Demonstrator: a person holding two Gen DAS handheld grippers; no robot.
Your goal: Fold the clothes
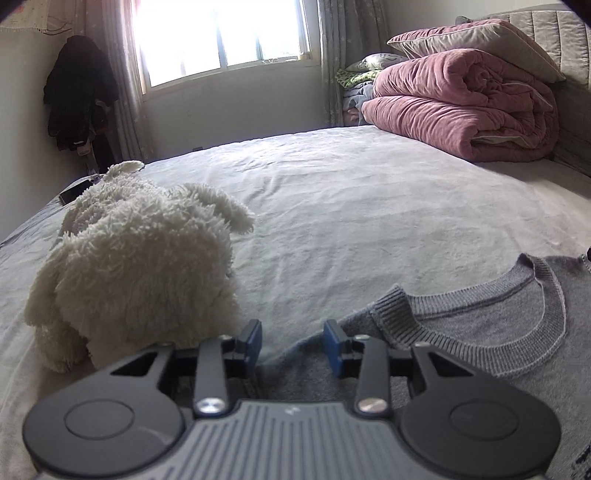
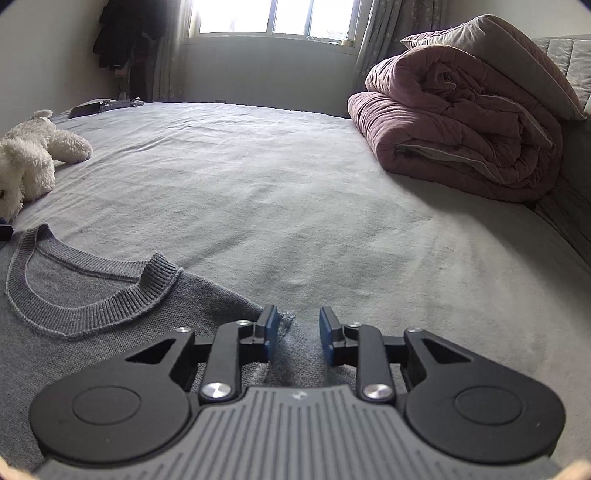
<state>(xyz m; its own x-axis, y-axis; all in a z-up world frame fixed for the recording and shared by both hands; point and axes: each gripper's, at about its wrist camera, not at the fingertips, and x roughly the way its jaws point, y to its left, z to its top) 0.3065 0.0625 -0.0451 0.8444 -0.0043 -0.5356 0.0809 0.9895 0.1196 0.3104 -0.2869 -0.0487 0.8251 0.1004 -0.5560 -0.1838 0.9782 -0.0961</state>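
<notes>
Bed (image 1: 332,206), pale sheet; grey knit sweater (image 1: 498,332) flat, ribbed collar up.
Left tongs (image 1: 292,345) and right tongs (image 2: 295,334) spread, at opposite shoulders; plush toy (image 1: 140,258) beside sweater.

Both cameras sit low over the near edge of the bed (image 1: 332,192), facing across it toward the window (image 1: 221,33) on the far wall; the left wrist view looks from the near left part, close behind the plush toy (image 1: 140,266); the right wrist view looks from further right, with that toy small at its left edge; each frame is bounded below by its own gripper body; shared content: the grey sweater (image 2: 110,295) neckline, the folded pink quilt (image 2: 461,122) at the far right corner, the window.
</notes>
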